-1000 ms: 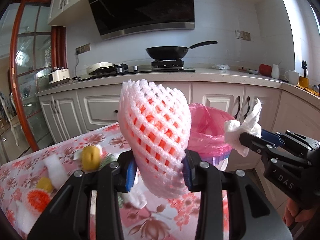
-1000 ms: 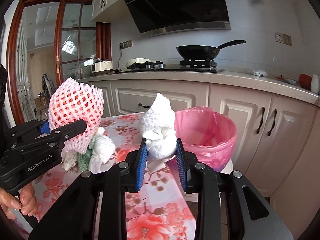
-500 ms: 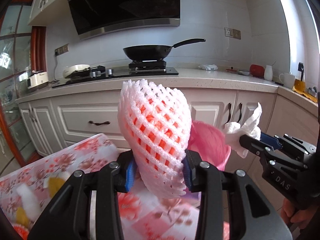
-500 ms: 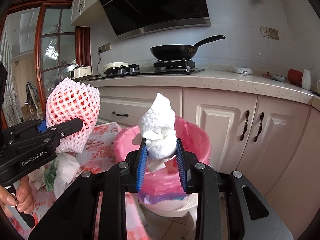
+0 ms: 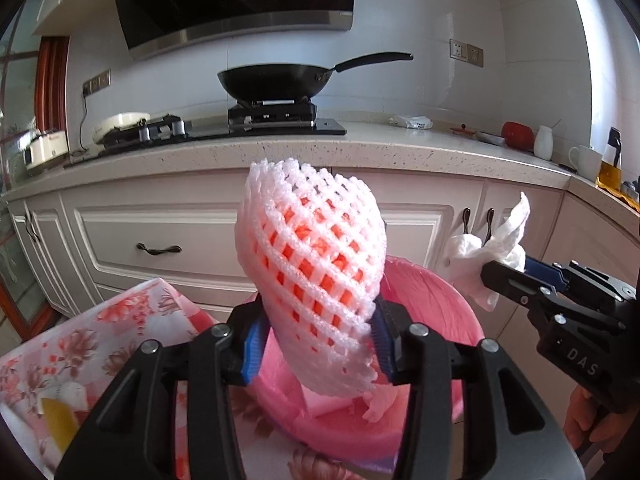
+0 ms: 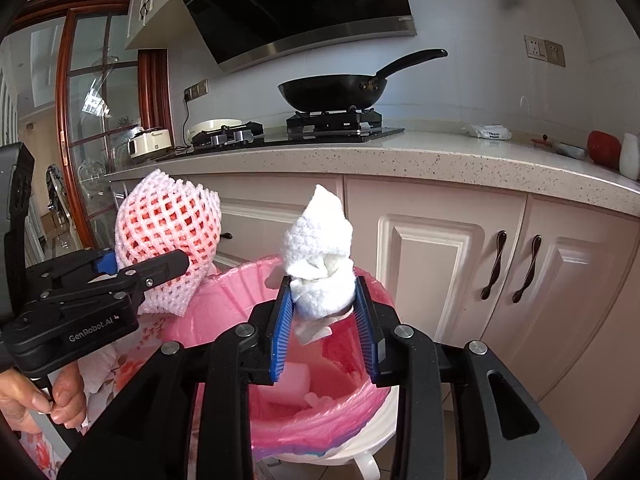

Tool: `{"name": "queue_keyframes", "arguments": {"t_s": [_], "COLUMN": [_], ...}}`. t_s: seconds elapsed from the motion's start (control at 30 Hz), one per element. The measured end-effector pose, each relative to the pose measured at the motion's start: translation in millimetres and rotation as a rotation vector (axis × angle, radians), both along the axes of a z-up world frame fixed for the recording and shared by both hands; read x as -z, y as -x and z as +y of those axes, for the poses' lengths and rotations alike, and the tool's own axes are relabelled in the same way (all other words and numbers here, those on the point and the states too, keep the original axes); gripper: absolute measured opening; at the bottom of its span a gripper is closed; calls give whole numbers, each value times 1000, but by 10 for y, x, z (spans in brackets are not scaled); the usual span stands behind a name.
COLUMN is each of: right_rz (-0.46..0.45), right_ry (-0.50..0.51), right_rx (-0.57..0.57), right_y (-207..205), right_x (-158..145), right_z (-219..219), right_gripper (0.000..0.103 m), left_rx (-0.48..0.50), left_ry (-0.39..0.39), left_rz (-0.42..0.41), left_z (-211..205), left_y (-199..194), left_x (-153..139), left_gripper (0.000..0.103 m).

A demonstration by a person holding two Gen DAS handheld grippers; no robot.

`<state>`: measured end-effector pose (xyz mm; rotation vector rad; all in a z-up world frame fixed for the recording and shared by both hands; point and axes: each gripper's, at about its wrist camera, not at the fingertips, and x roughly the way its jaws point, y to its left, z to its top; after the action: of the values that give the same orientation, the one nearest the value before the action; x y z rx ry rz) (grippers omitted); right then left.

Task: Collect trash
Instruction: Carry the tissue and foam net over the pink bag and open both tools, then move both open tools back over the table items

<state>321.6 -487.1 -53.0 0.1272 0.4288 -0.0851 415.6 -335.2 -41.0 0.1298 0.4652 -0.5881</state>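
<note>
My left gripper (image 5: 316,340) is shut on a pink foam fruit net (image 5: 312,276) and holds it over the near rim of the pink-lined trash bin (image 5: 448,312). The net also shows in the right wrist view (image 6: 168,236). My right gripper (image 6: 324,312) is shut on a crumpled white tissue (image 6: 320,264) and holds it above the open bin (image 6: 360,404). The tissue shows at the right in the left wrist view (image 5: 492,256). White scraps lie inside the bin.
A table with a floral cloth (image 5: 100,344) stands left of the bin with yellow and white scraps on it. Behind are white kitchen cabinets (image 6: 460,264), a counter and a stove with a black wok (image 6: 336,88).
Both grippers have moved from over the table to above the trash bin, each still holding its piece. The bin now lies directly below them.
</note>
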Motion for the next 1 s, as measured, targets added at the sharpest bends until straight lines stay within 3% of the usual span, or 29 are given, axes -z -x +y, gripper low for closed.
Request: {"name": "queue_keyframes", "arguments": {"t_s": [0.07,0.1,0.13,0.17,0.6,0.87,1.0], "right_rz": [5,14,17,15,4,0,-10], "right_ry": [1,0,-2,-5,-36,-38,-32], "right_rx": [-6,-11,-5,-4,50,25,-16], "right_y": [-57,-95,-103,-109,254,650,858], "right_x": [29,51,66,73,24,-96,-144], "right_z": [-16,-25,-24,-35,-23,273,606], "right_gripper": [37,41,54,56,56,59,67], "left_rx": [11,10,1,-7,-21,-119,-160], "left_ry": [12,11,6,6,15,11,9], "left_rz": [20,24,24,29,30,-8,-12], "left_z": [-33,-47,-56,-49,179,647,993], "left_y": [-121,-167,-218,-259,-39,535,853], "left_x": [50,72,98,121,144,66,58], "left_gripper": [54,57,60,62,71,95,98]}}
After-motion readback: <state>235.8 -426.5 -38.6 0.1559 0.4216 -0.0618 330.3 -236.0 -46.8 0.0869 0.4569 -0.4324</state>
